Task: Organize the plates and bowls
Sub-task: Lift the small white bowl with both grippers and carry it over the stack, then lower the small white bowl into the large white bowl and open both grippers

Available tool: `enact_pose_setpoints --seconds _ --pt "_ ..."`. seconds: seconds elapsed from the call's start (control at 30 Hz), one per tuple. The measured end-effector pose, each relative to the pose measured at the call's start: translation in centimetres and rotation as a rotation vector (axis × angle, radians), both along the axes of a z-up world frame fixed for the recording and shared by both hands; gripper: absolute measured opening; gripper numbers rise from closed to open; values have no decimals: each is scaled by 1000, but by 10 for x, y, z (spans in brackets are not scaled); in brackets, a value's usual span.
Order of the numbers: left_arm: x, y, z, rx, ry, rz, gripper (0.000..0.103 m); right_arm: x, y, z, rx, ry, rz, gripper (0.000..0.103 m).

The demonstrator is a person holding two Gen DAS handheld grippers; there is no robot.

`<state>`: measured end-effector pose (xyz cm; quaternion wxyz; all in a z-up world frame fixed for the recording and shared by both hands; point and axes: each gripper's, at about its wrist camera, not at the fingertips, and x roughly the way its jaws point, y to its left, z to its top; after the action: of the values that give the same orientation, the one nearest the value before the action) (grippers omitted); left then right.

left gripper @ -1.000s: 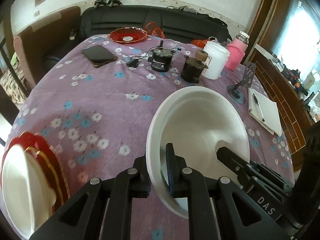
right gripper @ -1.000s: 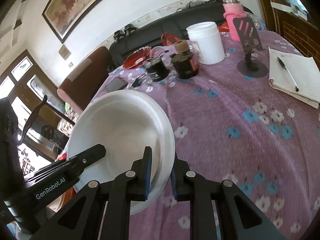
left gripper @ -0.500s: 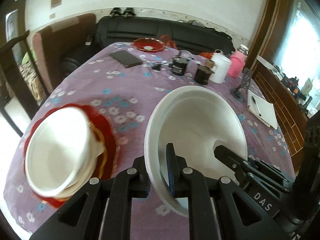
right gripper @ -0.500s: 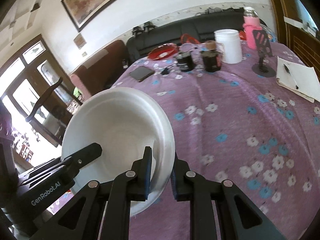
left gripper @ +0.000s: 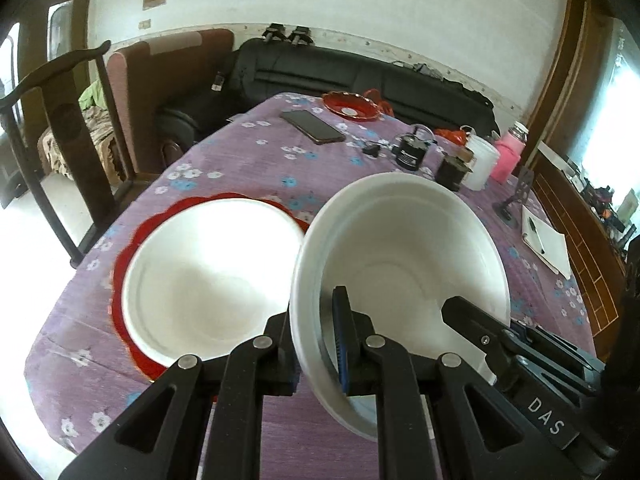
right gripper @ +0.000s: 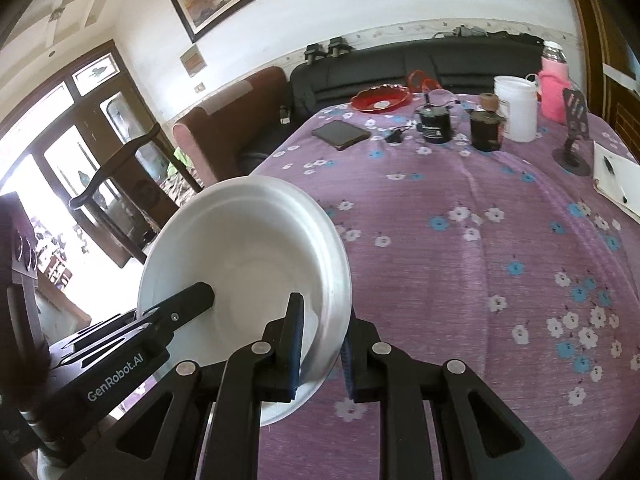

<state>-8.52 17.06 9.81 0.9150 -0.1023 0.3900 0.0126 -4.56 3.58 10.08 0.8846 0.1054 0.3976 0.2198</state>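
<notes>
The deep white plastic bowl [left gripper: 404, 264] hangs in the air just right of the red scalloped plate [left gripper: 120, 276], pinched by both tools: the left gripper [left gripper: 316, 344] clamps its near-left rim, the right gripper [right gripper: 320, 344] its opposite rim. A second white bowl [left gripper: 212, 276] sits on that plate. If either grip slackens, the tilted bowl could swing and knock that stack. I count two white bowls and two red plates, one small red dish [left gripper: 352, 106] far beyond.

We see the held bowl [left gripper: 400, 264] right of the stacked bowl [left gripper: 212, 276] on a plate [left gripper: 120, 272] at the table's [left gripper: 248, 168] near left edge | phone [left gripper: 313, 127] and jars [left gripper: 452, 170] toward far edge | notebook [left gripper: 546, 244] at right edge
</notes>
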Motion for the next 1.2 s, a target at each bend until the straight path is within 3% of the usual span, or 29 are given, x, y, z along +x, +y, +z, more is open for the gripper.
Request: enact_pose_setpoints --seconds 0.5,1.2 --pt "-10 51 9 21 -50 97 13 12 60 8 -37 -15 74 19" --pt "10 103 -3 47 -22 191 16 39 128 5 -87 2 151 19"
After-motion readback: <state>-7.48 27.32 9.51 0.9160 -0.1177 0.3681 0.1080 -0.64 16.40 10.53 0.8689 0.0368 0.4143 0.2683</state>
